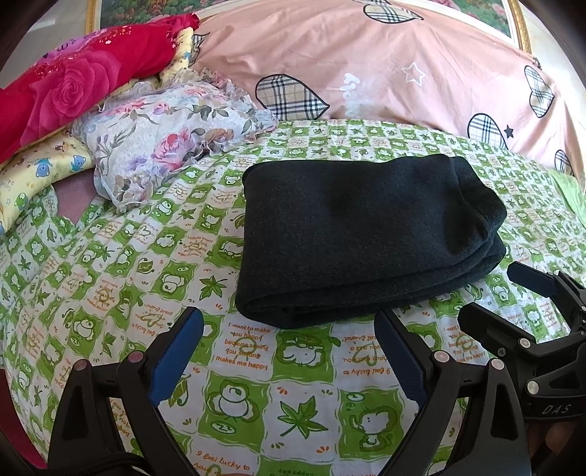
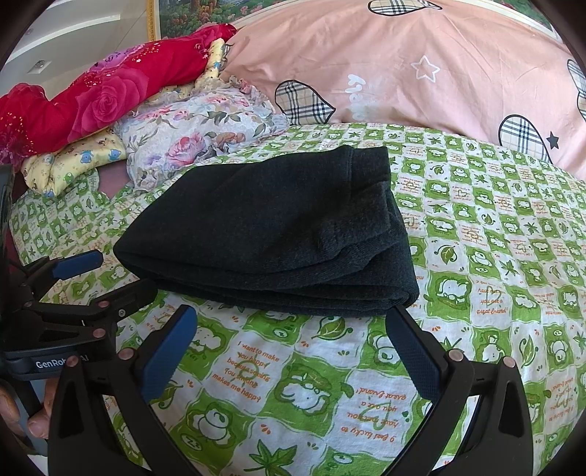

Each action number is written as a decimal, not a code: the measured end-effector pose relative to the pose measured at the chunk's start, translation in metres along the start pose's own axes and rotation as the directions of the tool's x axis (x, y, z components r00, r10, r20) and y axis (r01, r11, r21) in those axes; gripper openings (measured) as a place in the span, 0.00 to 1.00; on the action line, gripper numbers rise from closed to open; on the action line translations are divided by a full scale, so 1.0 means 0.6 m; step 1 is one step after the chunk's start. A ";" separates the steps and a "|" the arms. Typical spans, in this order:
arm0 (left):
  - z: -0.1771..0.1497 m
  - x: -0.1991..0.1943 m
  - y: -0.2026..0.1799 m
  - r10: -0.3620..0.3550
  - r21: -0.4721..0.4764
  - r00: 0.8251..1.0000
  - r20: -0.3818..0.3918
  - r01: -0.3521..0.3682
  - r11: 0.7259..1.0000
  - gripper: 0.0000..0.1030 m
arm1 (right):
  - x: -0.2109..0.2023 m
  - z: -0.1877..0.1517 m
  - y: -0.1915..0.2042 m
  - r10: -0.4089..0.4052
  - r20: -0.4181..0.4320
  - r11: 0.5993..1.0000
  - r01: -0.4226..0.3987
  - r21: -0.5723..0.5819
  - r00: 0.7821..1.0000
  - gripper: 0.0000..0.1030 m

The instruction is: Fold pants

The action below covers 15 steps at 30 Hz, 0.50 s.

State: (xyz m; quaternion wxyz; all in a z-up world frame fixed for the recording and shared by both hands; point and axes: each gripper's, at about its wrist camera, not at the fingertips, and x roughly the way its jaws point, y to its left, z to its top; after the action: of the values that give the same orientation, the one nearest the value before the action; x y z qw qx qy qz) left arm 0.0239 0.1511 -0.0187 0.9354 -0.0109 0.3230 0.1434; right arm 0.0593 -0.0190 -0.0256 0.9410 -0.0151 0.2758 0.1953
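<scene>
Dark charcoal pants lie folded in a thick stack on the green-and-white frog-print bedsheet; they also show in the right wrist view. My left gripper is open and empty, just in front of the stack's near edge. My right gripper is open and empty, its right fingertip close to the stack's near right corner. The right gripper shows at the right of the left wrist view. The left gripper shows at the left of the right wrist view. Neither touches the pants.
A pink duvet with plaid hearts is heaped behind the pants. A floral pillow, a red rose blanket and a yellow cartoon cloth lie at the back left. A gold picture frame hangs behind.
</scene>
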 end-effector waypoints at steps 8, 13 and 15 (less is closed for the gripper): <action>-0.001 -0.001 0.000 0.000 0.001 1.000 0.000 0.000 1.000 0.92 | 0.000 0.000 0.000 0.000 0.000 1.000 0.000 0.000 1.000 1.00; -0.001 0.000 0.000 0.003 0.001 1.000 -0.001 -0.003 1.000 0.92 | 0.000 0.001 0.001 0.000 0.000 1.000 0.000 0.001 1.000 1.00; -0.001 -0.001 0.000 0.000 0.002 1.000 -0.001 0.000 1.000 0.92 | 0.000 0.001 0.001 0.000 0.000 1.000 0.000 0.000 1.000 1.00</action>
State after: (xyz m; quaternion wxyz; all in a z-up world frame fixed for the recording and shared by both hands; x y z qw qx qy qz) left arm 0.0234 0.1512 -0.0187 0.9352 -0.0101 0.3236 0.1433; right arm 0.0593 -0.0185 -0.0252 0.9411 -0.0151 0.2756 0.1955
